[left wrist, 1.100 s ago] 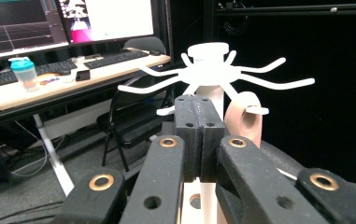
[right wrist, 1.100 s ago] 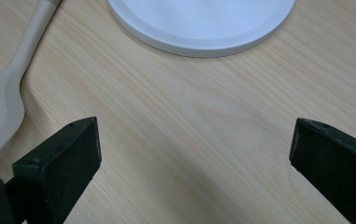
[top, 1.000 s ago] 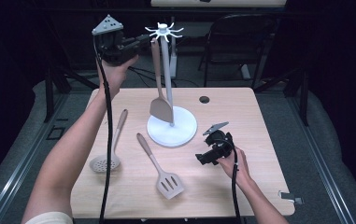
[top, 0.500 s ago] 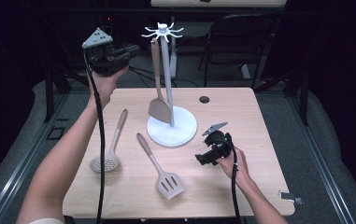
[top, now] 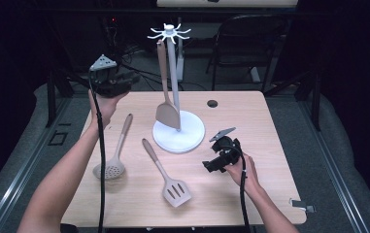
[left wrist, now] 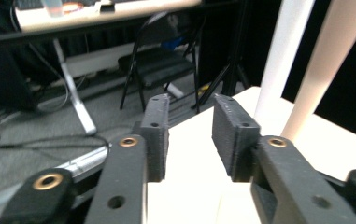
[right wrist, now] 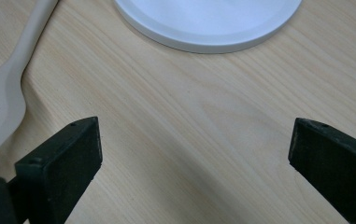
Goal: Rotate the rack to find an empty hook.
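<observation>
Landmark is the white utensil stand point(top: 178, 131), mid-tabletop point(top: 270, 194). One solid spatula point(top: 167, 112) already hangs from its top hook, blade just above the base.

My left tool point(top: 130, 79) sits left of the stand's post, above the tabletop's far-left corner. Its jaws have just been opening, now a narrow gap with nothing between them; looks like I've let go after hanging and am heading for the next utensil.

My right tool point(top: 210, 166) rests low, just right of the stand's base, jaws wide and empty, parked out of the way.

Left to hang, I'd say: skimmer spoon point(top: 110, 167) left of the base, slotted spatula point(top: 173, 187) in front of it. Hanging spatula and post crowd the hooks.
</observation>
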Demonstrator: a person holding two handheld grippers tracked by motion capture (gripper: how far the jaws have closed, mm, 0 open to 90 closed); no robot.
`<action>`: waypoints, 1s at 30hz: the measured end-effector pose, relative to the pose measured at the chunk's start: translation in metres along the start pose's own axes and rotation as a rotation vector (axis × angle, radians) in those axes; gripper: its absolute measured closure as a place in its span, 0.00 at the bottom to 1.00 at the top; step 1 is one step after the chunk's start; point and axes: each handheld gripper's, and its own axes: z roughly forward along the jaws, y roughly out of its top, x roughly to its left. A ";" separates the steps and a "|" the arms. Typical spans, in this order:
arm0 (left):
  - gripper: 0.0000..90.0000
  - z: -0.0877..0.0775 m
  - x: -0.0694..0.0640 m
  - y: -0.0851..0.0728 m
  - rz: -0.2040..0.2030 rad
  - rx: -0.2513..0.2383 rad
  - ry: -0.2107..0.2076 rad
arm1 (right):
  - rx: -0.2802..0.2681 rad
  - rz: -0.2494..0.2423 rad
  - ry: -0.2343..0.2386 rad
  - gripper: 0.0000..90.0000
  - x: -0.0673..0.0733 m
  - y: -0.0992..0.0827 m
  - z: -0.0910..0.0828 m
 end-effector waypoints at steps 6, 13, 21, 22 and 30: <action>0.56 0.004 0.009 -0.028 -0.047 0.059 0.026 | 0.007 -0.001 0.001 0.03 0.001 0.000 0.000; 0.40 0.006 0.018 -0.064 -0.101 0.116 0.056 | 0.019 -0.006 0.003 0.03 0.002 0.001 0.001; 0.28 0.007 0.023 -0.103 -0.154 0.174 0.065 | 0.034 -0.007 0.003 0.03 0.003 0.001 0.002; 0.27 0.006 0.022 -0.107 -0.158 0.182 0.069 | 0.032 -0.008 0.004 0.03 0.004 0.001 0.003; 0.17 0.006 0.020 -0.131 -0.157 0.247 0.092 | 0.064 -0.027 0.004 0.03 0.004 0.001 0.005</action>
